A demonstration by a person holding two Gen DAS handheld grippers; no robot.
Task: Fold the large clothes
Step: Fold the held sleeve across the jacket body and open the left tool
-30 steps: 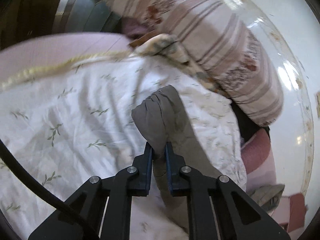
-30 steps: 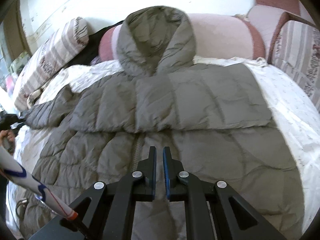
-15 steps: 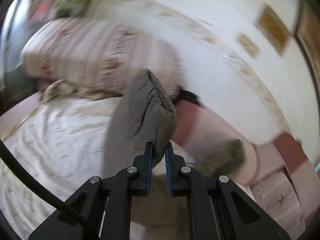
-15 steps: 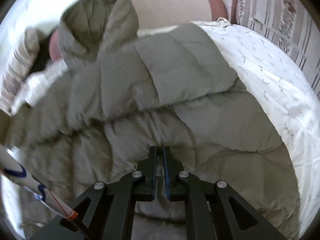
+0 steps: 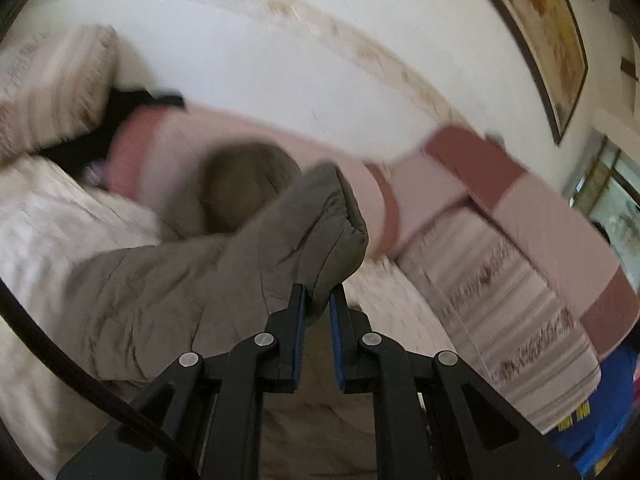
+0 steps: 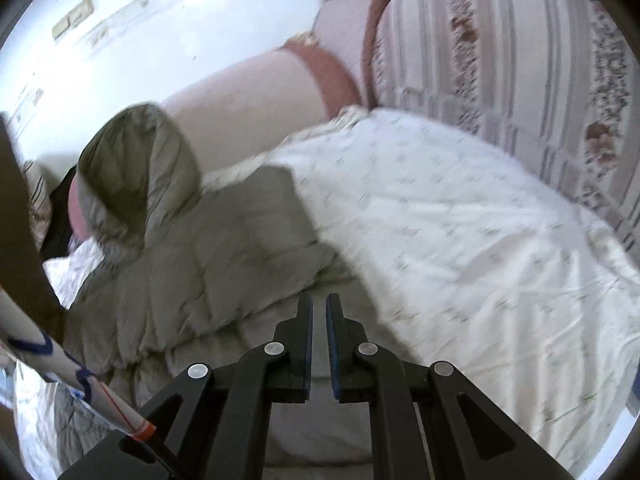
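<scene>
Left gripper (image 5: 317, 300) is clamping the grey puffer jacket's sleeve cuff (image 5: 320, 220) at frame centre, apparently for folding inward; right gripper (image 6: 319, 308), jaws nearly together, is hovering over the jacket (image 6: 208, 248) on the sheet (image 6: 460, 240); grip undeterminable.

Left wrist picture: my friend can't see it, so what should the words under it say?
The left gripper pinches the cuff of a grey puffer jacket sleeve and holds it up above a white bedspread. Behind are the jacket's hood, pink cushions and a white wall, all blurry.
</scene>
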